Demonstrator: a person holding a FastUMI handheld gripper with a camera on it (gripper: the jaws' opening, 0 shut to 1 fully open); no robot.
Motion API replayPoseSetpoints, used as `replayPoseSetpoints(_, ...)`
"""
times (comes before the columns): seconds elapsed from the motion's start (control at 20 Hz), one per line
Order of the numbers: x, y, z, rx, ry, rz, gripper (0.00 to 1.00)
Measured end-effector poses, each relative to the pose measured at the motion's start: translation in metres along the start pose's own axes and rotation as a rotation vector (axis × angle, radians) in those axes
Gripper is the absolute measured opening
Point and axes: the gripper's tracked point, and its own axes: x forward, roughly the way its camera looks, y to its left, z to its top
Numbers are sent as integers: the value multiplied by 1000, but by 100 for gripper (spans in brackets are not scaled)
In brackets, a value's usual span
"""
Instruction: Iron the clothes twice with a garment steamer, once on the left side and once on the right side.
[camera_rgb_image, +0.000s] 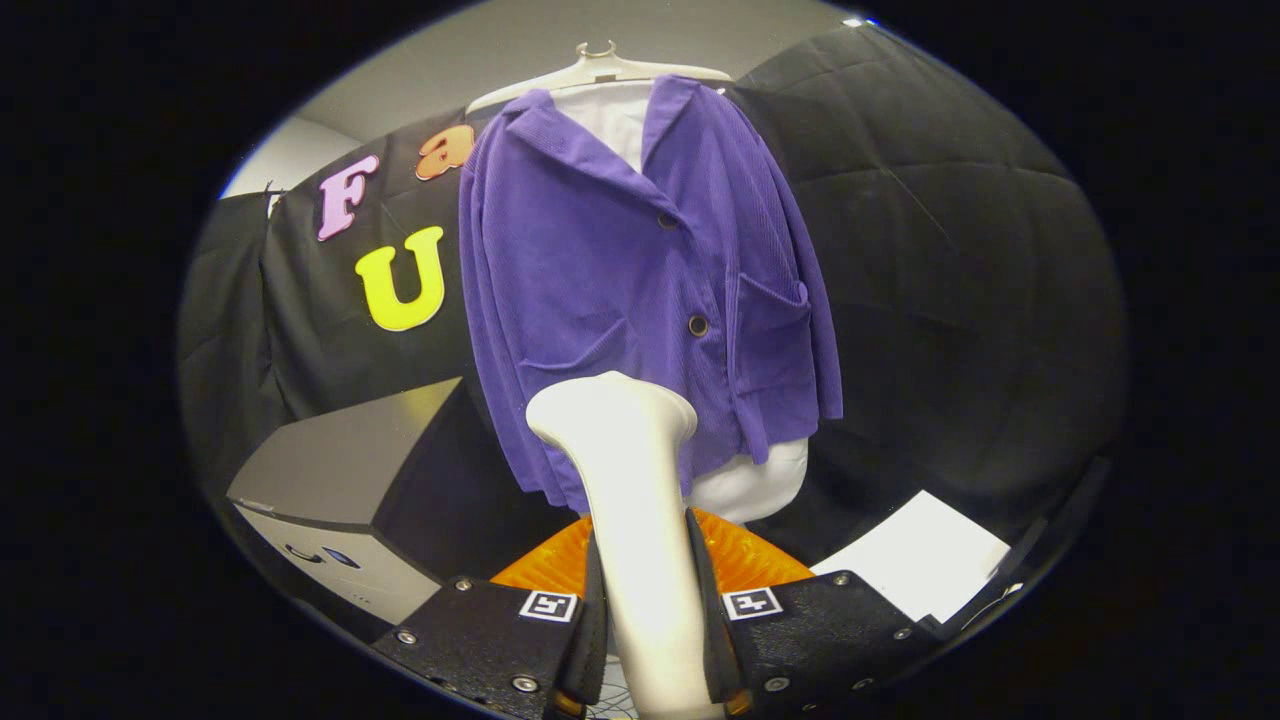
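In the gripper view, the gripper (648, 620) has both fingers pressed against the handle of a white garment steamer (630, 500), clamping it upright between them. The steamer's head rises just ahead of the fingers, close to the lower hem of a purple jacket (640, 290); whether it touches the cloth cannot be told. The jacket hangs buttoned on a white hanger (600, 68) over a white undershirt (615, 115). An orange ridged mat (740, 555) lies beneath the steamer. A grey box (340, 500) stands left, and a white sheet (915, 555) lies right.
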Motion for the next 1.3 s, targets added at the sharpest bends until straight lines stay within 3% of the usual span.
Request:
replayPoseSetpoints(0.1,-16,6,29,-11,-56,42,39)
replayPoseSetpoints(0.35,-52,4,116,4,-224,55,38)
replayPoseSetpoints(0.8,-39,-19,258,59,-528,-29,38)
replayPoseSetpoints(1.3,42,-53,294,47,-563,-203,38)
